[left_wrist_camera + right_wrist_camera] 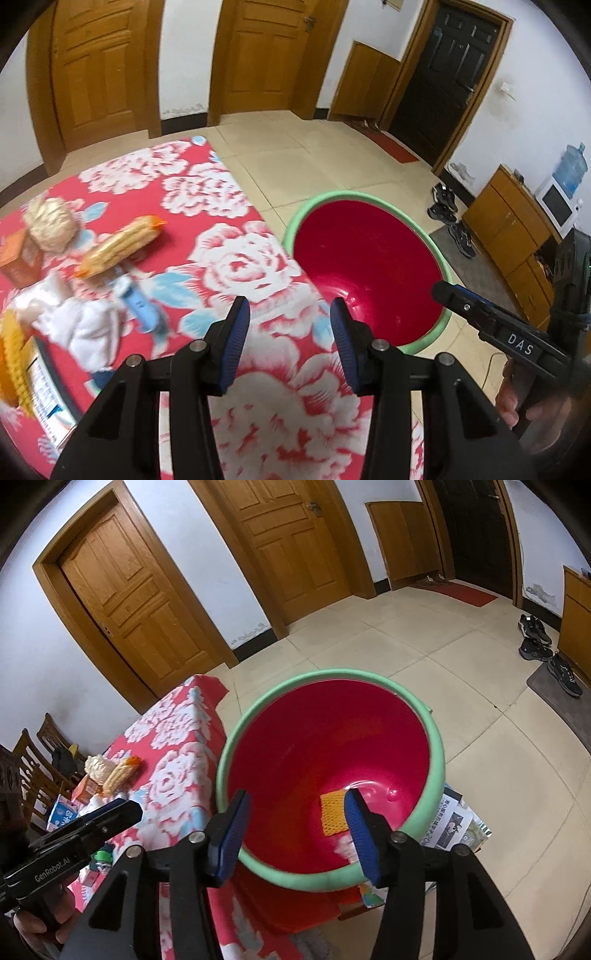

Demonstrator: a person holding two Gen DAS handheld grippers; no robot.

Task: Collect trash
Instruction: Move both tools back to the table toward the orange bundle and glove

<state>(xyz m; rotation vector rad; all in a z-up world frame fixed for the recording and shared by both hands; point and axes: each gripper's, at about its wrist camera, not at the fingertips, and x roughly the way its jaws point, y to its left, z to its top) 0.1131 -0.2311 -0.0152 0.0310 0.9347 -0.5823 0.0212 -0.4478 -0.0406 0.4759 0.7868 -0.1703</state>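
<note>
A red bucket with a green rim [437, 746] stands beside the table; it also shows in the left wrist view [295, 221]. An orange foam net [332, 812] lies inside it. My right gripper [295, 825] is open and empty above the bucket's mouth. My left gripper [290, 332] is open and empty above the red flowered tablecloth [236, 236]. On the table lie a yellow foam net sleeve [118, 245], a crumpled paper ball [51, 223], white tissue [85, 325], a blue tube [138, 304] and an orange box [18, 258].
Another yellow net [13, 354] and a printed package [44, 398] sit at the table's near left. Wooden chairs [33, 760] stand behind the table. Shoes [535, 638], a wooden cabinet [509, 221] and papers [454, 823] under the bucket are on the tiled floor side.
</note>
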